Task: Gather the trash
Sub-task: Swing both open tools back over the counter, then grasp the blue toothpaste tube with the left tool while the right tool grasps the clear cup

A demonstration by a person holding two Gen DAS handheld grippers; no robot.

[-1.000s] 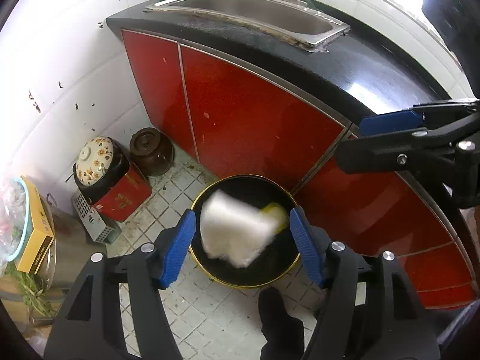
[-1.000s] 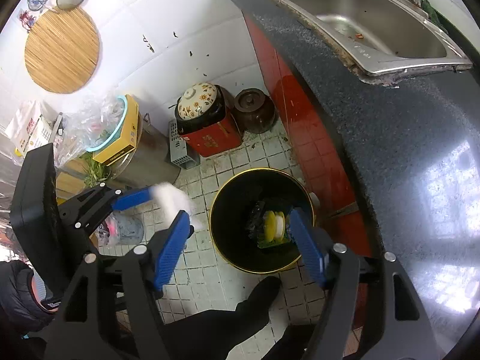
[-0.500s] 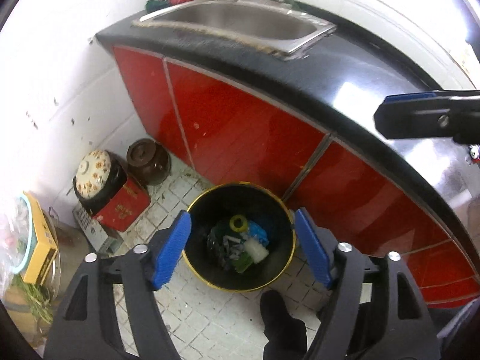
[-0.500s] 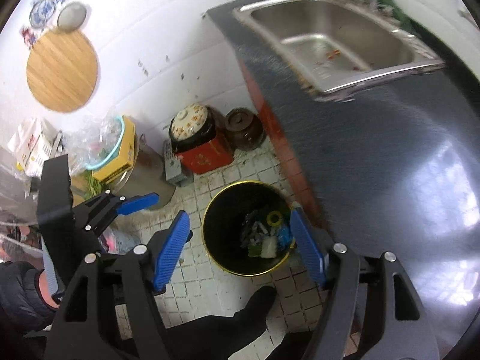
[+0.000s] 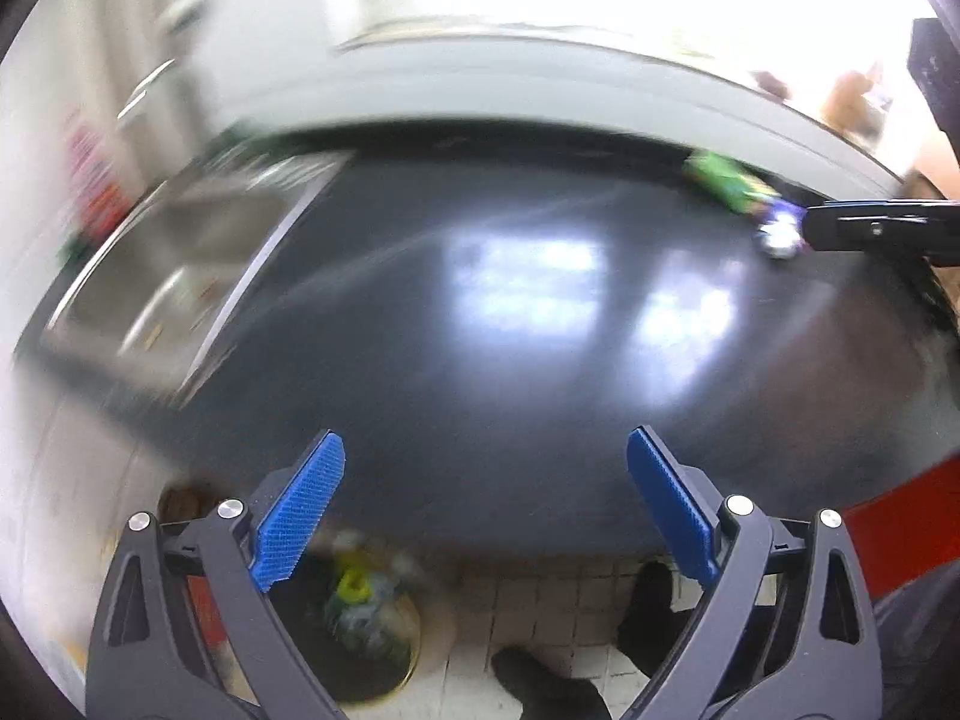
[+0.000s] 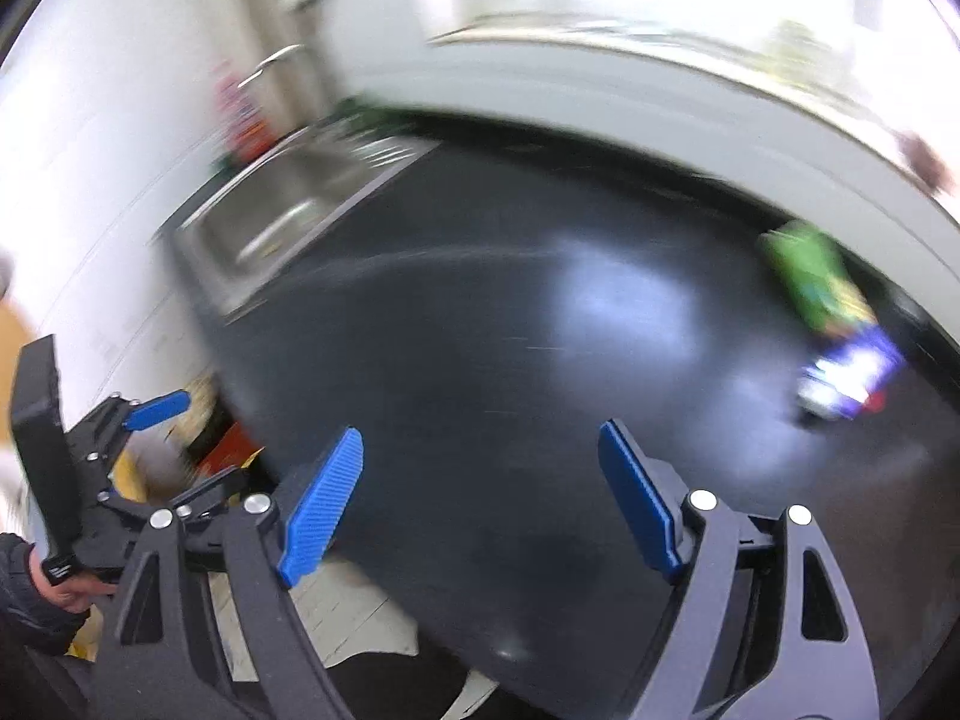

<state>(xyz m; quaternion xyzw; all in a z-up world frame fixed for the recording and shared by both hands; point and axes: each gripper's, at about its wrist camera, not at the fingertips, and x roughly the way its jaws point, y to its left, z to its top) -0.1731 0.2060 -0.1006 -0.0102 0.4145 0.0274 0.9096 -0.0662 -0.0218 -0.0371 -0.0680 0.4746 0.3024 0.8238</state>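
- Left tool [image 5: 485, 510] — jaws spread wide, they have just been opening further, nothing between the blue pads [image 5: 298, 516].
- Right tool [image 6: 480, 501] — jaws spread too, also just been opening, nothing between them.
- Both tools hang above the dark glossy desk [image 5: 510, 360], pointing down at it; both views heavily motion-blurred.
- Trash left on the desk: a green wrapper [image 6: 813, 279] at the far right near the back wall, with a blue-white packet [image 6: 849, 375] just beside it, nearer the camera. Blur too strong to tell whether the two touch.
- In the left wrist view the same green wrapper [image 5: 729, 183] and packet [image 5: 780, 231] sit right by the tip of the right tool's finger, which enters from the right edge.
- Black bin [image 5: 360, 642] with a yellow rim on the tiled floor [image 5: 540, 600] below the desk edge, at lower left between the left tool's fingers; mixed trash inside, a yellow piece on top.
- Steel sink [image 6: 282, 222] set into the desk at the left.
- A sleeved hand [image 6: 66, 588] grips the left tool's handle at the lower left of the right wrist view.
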